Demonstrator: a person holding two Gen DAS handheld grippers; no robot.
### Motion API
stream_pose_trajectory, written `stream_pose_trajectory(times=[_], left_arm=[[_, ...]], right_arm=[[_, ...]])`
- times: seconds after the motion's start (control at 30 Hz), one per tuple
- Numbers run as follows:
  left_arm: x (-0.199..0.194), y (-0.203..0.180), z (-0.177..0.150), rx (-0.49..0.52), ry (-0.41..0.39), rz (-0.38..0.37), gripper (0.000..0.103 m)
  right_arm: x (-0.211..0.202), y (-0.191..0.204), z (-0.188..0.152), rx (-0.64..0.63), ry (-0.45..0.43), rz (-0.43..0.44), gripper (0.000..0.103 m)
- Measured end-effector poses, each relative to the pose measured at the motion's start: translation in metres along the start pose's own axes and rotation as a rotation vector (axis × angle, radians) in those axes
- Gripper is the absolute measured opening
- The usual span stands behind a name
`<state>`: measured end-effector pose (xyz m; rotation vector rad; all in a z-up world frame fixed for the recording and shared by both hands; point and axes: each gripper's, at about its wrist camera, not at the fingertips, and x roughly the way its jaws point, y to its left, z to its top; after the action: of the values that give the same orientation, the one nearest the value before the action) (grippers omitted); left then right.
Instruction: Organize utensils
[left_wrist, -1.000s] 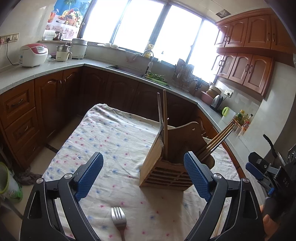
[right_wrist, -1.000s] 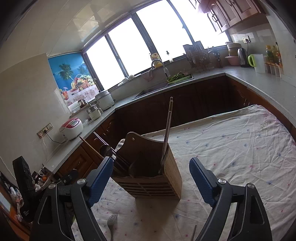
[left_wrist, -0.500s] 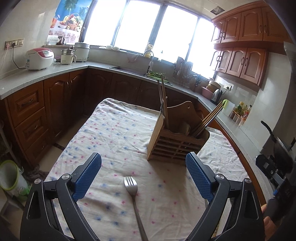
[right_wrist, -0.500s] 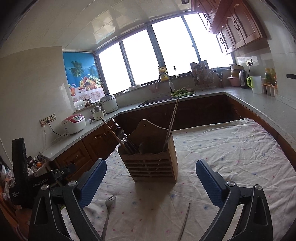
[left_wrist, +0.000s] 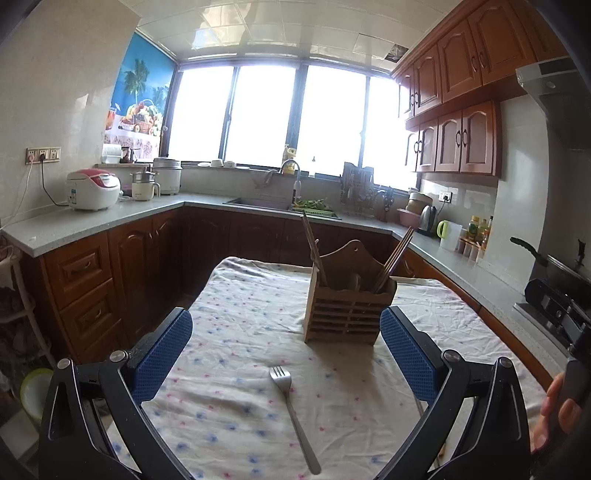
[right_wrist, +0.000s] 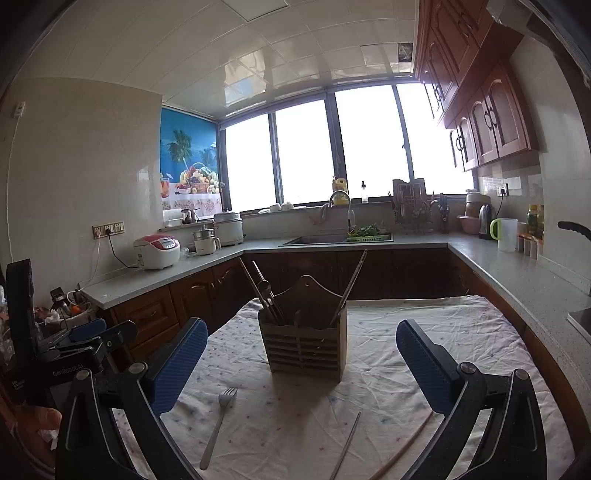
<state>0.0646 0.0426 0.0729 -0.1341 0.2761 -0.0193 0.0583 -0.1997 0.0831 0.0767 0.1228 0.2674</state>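
Note:
A wooden utensil holder (left_wrist: 347, 310) stands on the cloth-covered table (left_wrist: 240, 306) with chopsticks and spoons in it; it also shows in the right wrist view (right_wrist: 306, 343). A metal fork (left_wrist: 293, 410) lies flat in front of it, between my left gripper's fingers; the right wrist view shows the fork (right_wrist: 218, 424) at lower left. A metal chopstick (right_wrist: 347, 443) and a wooden chopstick (right_wrist: 406, 446) lie loose on the cloth. My left gripper (left_wrist: 286, 354) is open and empty above the table. My right gripper (right_wrist: 301, 365) is open and empty, short of the holder.
Grey countertops (left_wrist: 92, 221) over wooden cabinets ring the table, with a rice cooker (left_wrist: 94, 190), sink (right_wrist: 321, 240) and kettle (right_wrist: 504, 234). The left gripper's body (right_wrist: 70, 354) sits at the left edge of the right wrist view.
Both grippers have pulled back and risen away from the holder, which now looks smaller. The fork and loose chopsticks have come fully into view. Jaws stayed open.

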Motion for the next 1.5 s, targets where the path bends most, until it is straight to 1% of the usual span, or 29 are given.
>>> stream_pose_trajectory(times=[0.07, 0.13, 0.3, 0.4, 0.6, 0.73, 1.03, 1.5], left_arm=[[0.000, 0.001, -0.011, -0.009, 0.017, 0.010, 0.103], [0.001, 0.004, -0.024, -0.022, 0.040, 0.018, 0.103], [0.003, 0.005, -0.055, -0.011, 0.076, 0.051, 0.103], [0.000, 0.003, -0.067, -0.014, 0.075, 0.057, 0.103], [-0.009, -0.009, -0.080, 0.040, 0.063, 0.078, 0.103], [-0.012, -0.010, -0.085, 0.035, 0.068, 0.074, 0.103], [-0.013, -0.011, -0.093, 0.048, 0.078, 0.103, 0.103], [-0.013, -0.017, -0.095, 0.077, 0.091, 0.115, 0.103]], right_arm=[[-0.006, 0.004, -0.018, -0.009, -0.019, -0.028, 0.103], [-0.010, 0.005, -0.035, -0.011, -0.024, -0.038, 0.103], [-0.015, 0.009, -0.069, -0.022, 0.009, -0.058, 0.103], [-0.017, 0.011, -0.081, -0.031, 0.028, -0.056, 0.103], [-0.023, 0.010, -0.089, -0.021, 0.034, -0.051, 0.103], [-0.024, 0.005, -0.093, -0.003, 0.045, -0.063, 0.103], [-0.029, -0.005, -0.105, 0.036, 0.058, -0.073, 0.103], [-0.041, -0.011, -0.105, 0.031, 0.045, -0.087, 0.103]])
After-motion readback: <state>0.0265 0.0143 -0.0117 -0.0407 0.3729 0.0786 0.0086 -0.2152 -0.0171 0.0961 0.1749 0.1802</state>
